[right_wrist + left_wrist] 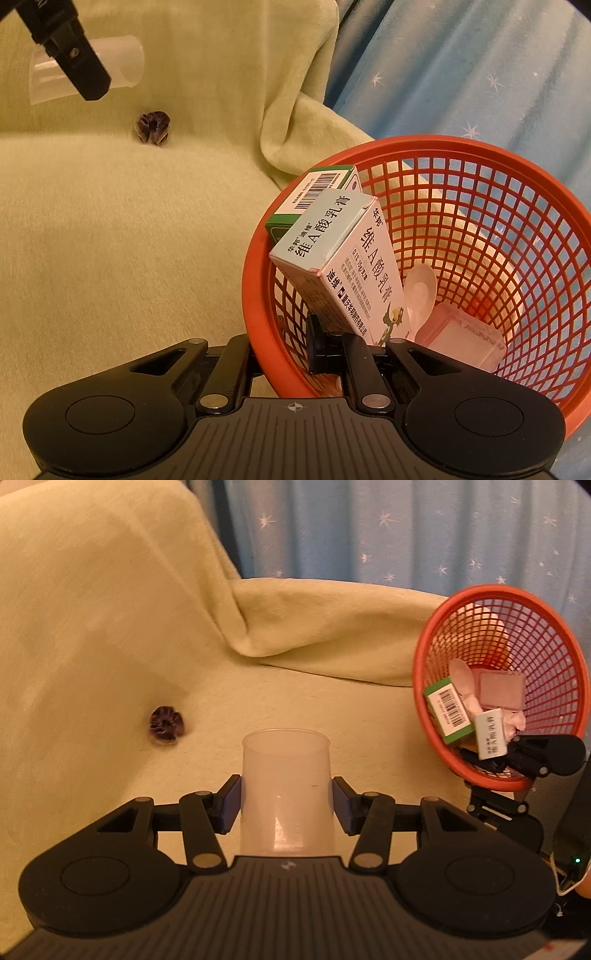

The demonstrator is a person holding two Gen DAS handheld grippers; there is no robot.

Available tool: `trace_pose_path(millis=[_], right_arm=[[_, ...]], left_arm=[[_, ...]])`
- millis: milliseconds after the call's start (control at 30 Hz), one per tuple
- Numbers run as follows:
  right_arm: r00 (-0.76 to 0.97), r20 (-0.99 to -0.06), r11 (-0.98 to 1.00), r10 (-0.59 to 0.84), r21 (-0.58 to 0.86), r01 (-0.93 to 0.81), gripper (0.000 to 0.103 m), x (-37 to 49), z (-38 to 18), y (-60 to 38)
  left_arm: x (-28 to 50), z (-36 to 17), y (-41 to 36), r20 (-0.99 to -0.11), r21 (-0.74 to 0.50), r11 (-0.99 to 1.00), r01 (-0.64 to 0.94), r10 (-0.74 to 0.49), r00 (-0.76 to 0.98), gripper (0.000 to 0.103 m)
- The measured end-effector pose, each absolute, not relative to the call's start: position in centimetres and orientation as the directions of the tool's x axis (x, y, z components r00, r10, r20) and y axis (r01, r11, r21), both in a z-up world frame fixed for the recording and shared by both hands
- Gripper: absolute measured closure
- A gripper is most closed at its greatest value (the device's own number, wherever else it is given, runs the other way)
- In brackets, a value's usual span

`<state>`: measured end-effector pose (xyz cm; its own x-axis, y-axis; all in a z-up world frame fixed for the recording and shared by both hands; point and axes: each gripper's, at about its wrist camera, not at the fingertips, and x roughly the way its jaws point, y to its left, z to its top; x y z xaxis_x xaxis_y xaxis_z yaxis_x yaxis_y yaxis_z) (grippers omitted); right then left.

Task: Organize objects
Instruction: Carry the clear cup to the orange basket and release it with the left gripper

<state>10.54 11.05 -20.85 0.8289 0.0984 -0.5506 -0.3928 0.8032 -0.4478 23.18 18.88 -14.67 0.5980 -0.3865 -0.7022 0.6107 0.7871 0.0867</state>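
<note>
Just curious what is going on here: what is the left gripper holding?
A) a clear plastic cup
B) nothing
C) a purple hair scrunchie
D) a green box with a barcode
A: the left gripper has its blue pads pressed on either side of the clear plastic cup, while the scrunchie lies apart on the yellow blanket.

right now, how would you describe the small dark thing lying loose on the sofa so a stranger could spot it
Start at the sofa under its pale yellow-green cover. On the seat, close to where it meets the backrest, lies a purple scrunchie. It is the only dark, ruffled ring lying loose on the cover; everything else small sits in the red basket.
</note>
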Motion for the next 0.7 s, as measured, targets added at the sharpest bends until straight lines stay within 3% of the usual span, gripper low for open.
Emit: trace_pose_path(millis=[300, 600, 633, 667, 700], right_arm=[[0.829, -0.551, 0.803, 0.098, -0.448, -0.393, 0.096, 10.5, -20.8, 11.1], [0.83, -0.549, 0.809, 0.101, -0.44, -0.39, 0.096, 10.5, -20.8, 11.0], [0.83, -0.549, 0.81, 0.101, -0.439, -0.389, 0.096, 10.6, -20.7, 11.0], [0.83, -0.549, 0.811, 0.102, -0.438, -0.389, 0.096, 10.6, -20.7, 11.0], [0.83, -0.548, 0.81, 0.102, -0.438, -0.389, 0.096, 10.5, -20.7, 11.0]], left_arm=[[22.4, -11.2, 15.0, -0.676, 0.078, 0.68, 0.729, -0.501, 0.54, 0.057], [21.5, -7.4, 5.3, -0.609, 0.011, 0.457, 0.89, -0.703, 0.368, 0.055], [21.7, -7.5, 4.3, -0.605, -0.014, 0.438, 0.899, -0.72, 0.342, 0.039], [21.8, -7.7, 3.6, -0.599, -0.021, 0.438, 0.899, -0.725, 0.339, 0.031], [21.8, -7.9, 3.1, -0.597, -0.012, 0.442, 0.897, -0.723, 0.348, 0.032]])
